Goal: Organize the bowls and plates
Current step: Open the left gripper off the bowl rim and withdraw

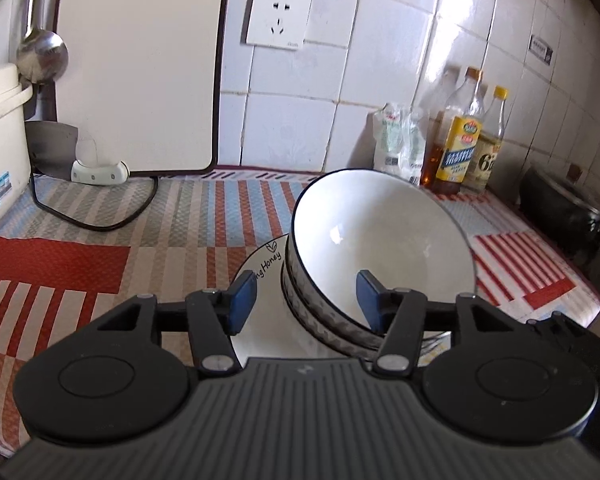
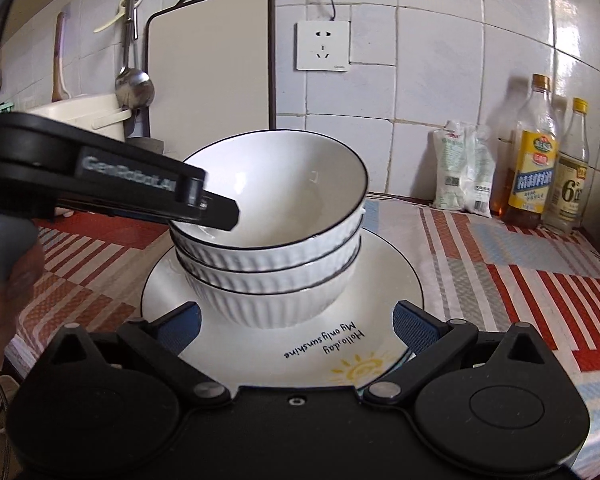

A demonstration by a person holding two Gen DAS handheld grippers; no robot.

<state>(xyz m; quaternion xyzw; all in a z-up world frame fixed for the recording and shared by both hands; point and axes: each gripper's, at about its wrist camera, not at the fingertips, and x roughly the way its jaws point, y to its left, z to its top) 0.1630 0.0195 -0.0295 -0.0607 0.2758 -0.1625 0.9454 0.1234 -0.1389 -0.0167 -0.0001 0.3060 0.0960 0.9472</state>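
Note:
Three white ribbed bowls with black rims [image 2: 272,276] are stacked on a white plate [image 2: 380,280] printed with a sun and writing, which lies on the striped mat. The top bowl [image 1: 380,232] sits a little askew. My left gripper [image 1: 306,300] straddles that bowl's near wall, with one blue pad [image 1: 370,300] inside and the other [image 1: 242,300] outside. Neither pad touches the wall, so it is open. In the right wrist view the left gripper [image 2: 224,212] reaches in from the left over the top bowl's rim. My right gripper [image 2: 298,326] stands wide open over the plate's near edge, gripping nothing.
A white cutting board [image 1: 140,68] leans on the tiled wall, with a ladle [image 1: 42,56], a knife [image 1: 100,170] and a rice cooker [image 1: 0,140] to its left. Bottles [image 1: 460,144] and a white bag [image 1: 396,144] stand at the back right. A dark wok [image 1: 568,208] sits far right.

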